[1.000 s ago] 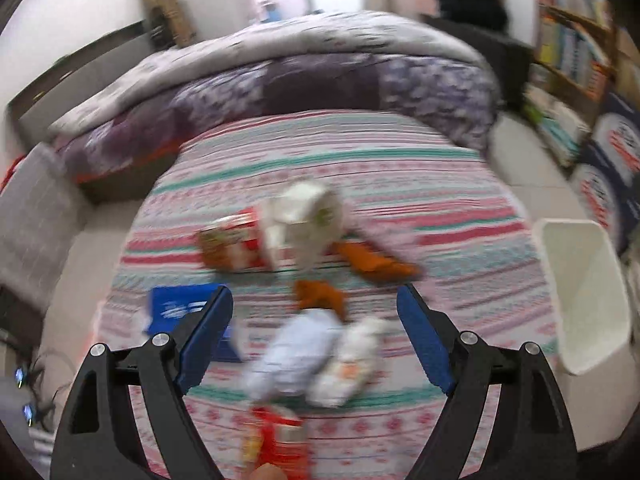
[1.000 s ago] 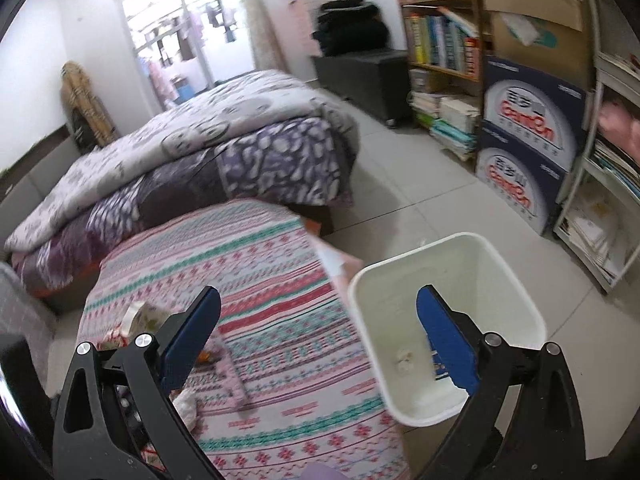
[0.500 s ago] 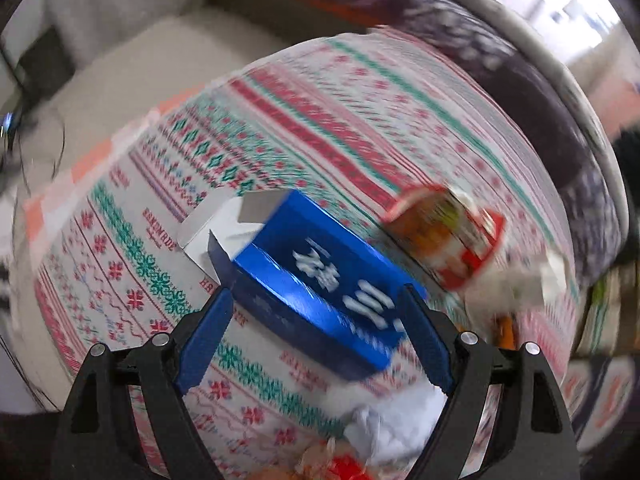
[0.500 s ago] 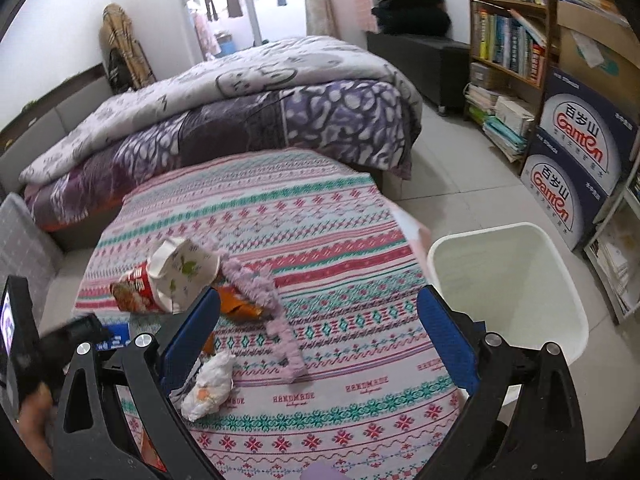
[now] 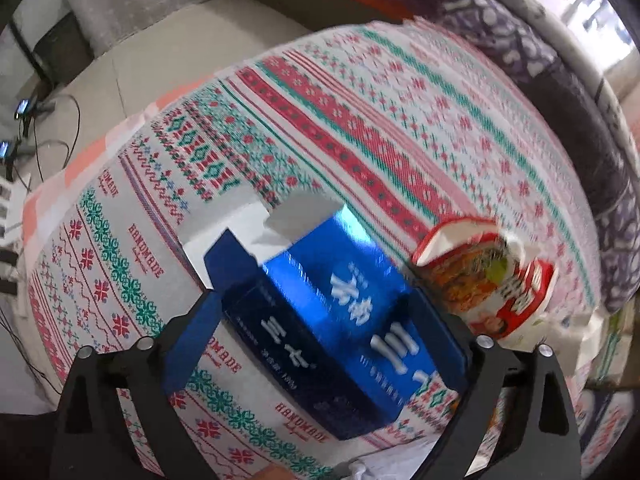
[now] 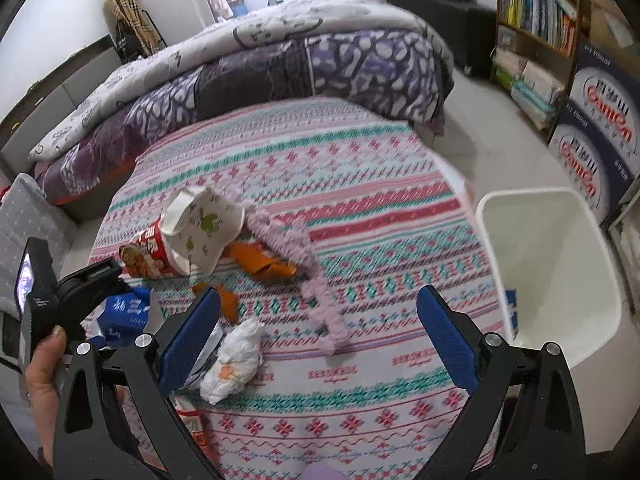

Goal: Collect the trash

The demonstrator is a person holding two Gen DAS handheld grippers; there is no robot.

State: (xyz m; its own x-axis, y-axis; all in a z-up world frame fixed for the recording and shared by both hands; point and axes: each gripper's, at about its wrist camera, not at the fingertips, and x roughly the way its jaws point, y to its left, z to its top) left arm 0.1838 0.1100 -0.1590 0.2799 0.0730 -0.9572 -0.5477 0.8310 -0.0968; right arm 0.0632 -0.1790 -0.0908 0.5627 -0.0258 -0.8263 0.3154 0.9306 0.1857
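A shiny blue carton [image 5: 332, 312] with an open white flap lies on the patterned cloth. My left gripper [image 5: 316, 332] is open, its fingers on either side of the carton. A red instant-noodle cup [image 5: 488, 284] lies on its side just right of it. In the right wrist view the carton [image 6: 124, 312] shows at the left under the left gripper's black body. My right gripper [image 6: 318, 334] is open and empty above the cloth, over a crumpled white tissue [image 6: 232, 364]. The white bin [image 6: 552, 280] stands on the floor at the right.
A noodle cup with a torn lid [image 6: 188, 236], orange wrappers [image 6: 260, 260] and a pink knitted strip [image 6: 304, 272] lie mid-cloth. A red packet [image 6: 192, 420] lies near the front edge. A bed with a purple quilt [image 6: 280, 68] is behind; bookshelves and boxes [image 6: 592, 132] are on the right.
My left gripper has swung left and dropped down until the blue carton sits between its fingers. My right gripper has turned from the bin toward the cloth.
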